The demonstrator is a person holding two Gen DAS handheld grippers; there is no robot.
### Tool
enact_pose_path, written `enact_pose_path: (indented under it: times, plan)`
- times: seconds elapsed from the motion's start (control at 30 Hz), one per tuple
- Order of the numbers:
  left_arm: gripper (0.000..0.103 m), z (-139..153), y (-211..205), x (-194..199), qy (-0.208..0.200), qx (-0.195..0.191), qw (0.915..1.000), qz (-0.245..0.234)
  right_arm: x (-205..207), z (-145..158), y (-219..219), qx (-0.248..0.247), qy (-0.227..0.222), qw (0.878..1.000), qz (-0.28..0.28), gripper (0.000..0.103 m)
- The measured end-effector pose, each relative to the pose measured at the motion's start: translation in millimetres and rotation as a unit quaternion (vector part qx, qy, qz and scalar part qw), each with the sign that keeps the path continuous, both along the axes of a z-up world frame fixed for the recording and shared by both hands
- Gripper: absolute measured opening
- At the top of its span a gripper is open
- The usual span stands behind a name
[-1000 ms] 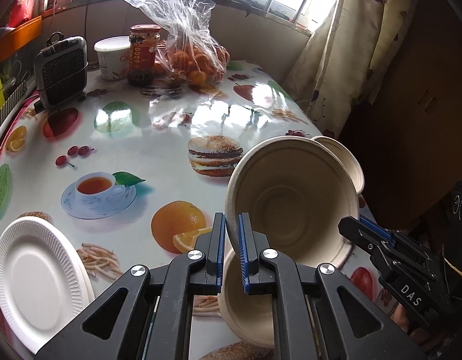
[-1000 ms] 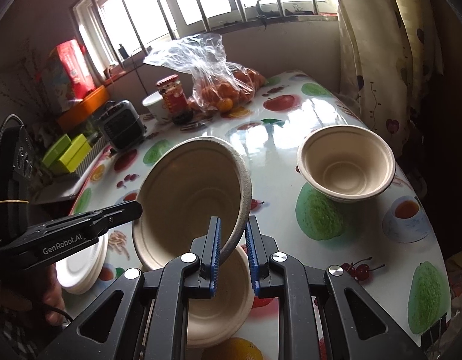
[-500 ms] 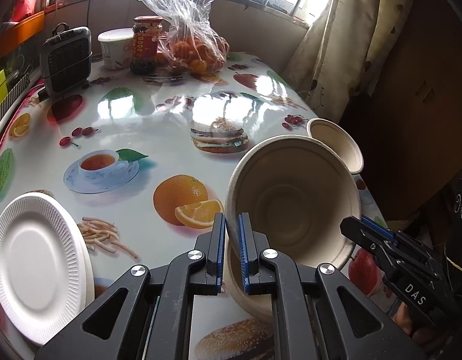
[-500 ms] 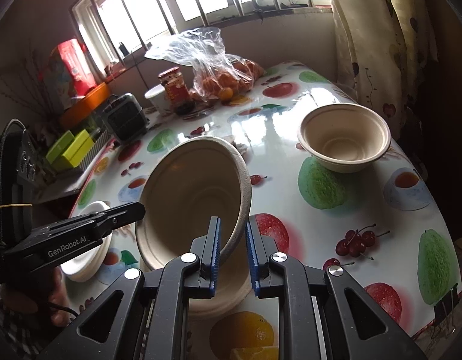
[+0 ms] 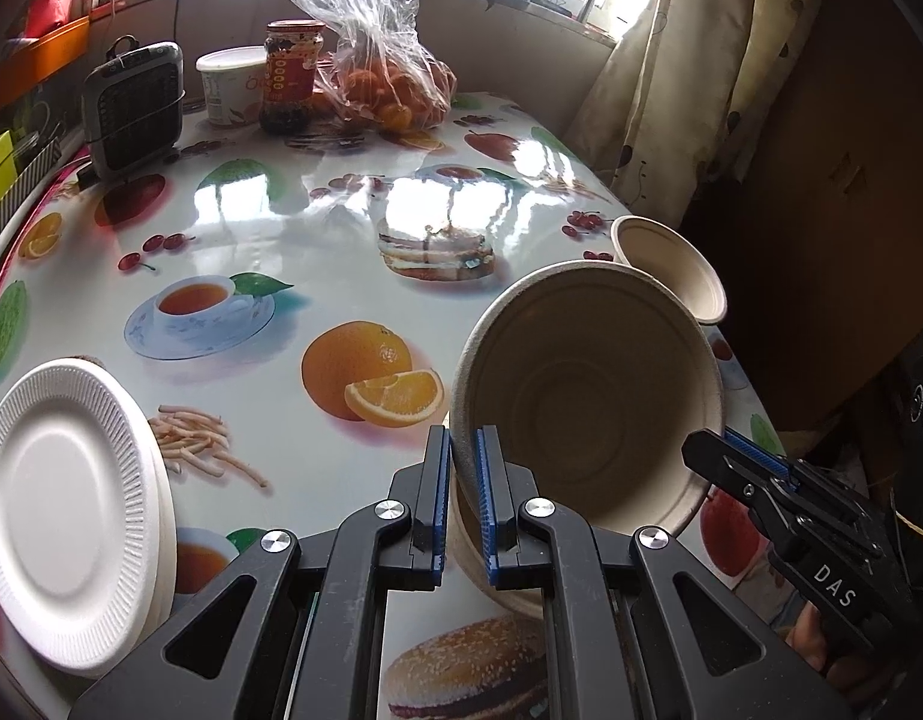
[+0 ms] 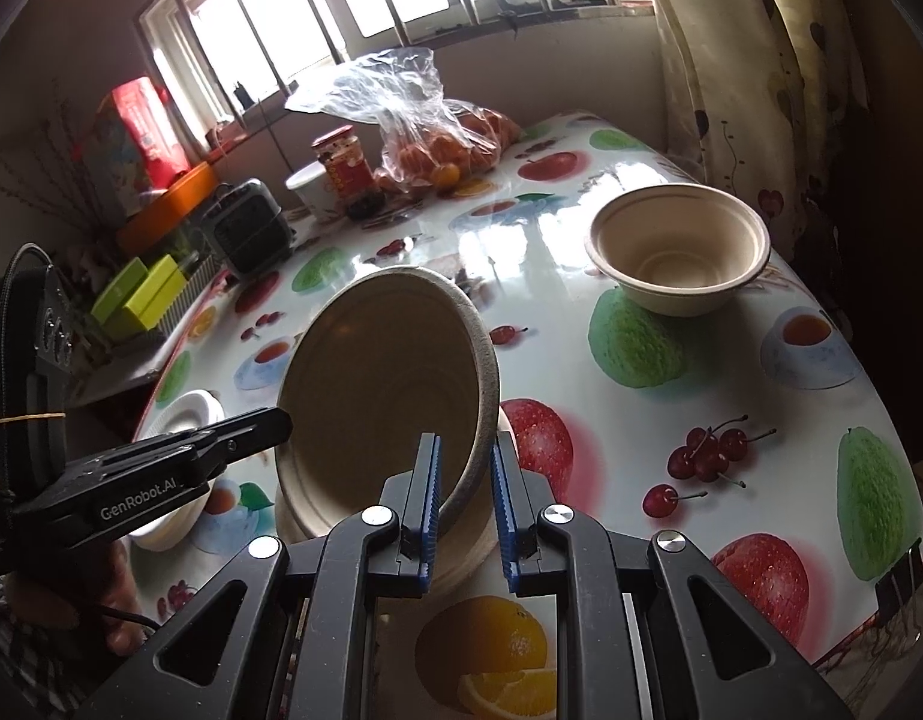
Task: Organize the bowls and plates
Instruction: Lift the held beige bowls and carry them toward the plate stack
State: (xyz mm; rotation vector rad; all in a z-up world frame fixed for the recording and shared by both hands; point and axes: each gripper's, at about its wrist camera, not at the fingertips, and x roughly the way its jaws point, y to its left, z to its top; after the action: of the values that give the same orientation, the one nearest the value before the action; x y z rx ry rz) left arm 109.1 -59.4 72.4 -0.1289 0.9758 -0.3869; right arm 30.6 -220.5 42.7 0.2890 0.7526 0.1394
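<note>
I have my left gripper (image 5: 463, 495) clamped on the left rim of a tan pulp bowl (image 5: 587, 402) and my right gripper (image 6: 464, 501) pinching its opposite rim, so the bowl tilts up between them over a second bowl beneath it (image 6: 461, 564) on the fruit-print table (image 5: 317, 222). A third bowl (image 6: 680, 255) sits upright well apart toward the curtain, and the white paper plates (image 5: 65, 510) are stacked at the table's left edge

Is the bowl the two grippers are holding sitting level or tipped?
Tipped. The held bowl faces its opening toward the cameras, its rim pinched between the fingers of the left gripper and the right gripper.
</note>
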Motion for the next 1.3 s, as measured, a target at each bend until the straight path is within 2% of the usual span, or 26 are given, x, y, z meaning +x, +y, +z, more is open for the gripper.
enact_pose_path:
  times: [0.77,1.3]
  plan:
    - [0.009,2.3,3.3,-8.3,0.001,0.002,1.0000,0.003,-7.8,-2.9,5.0,0.007,0.013,1.000,0.004,0.018]
    - [0.009,-9.1,1.7,-7.7,0.014,0.008,0.9999,0.003,-7.3,-15.8,9.8,-0.006,0.030,1.000,-0.001,0.019]
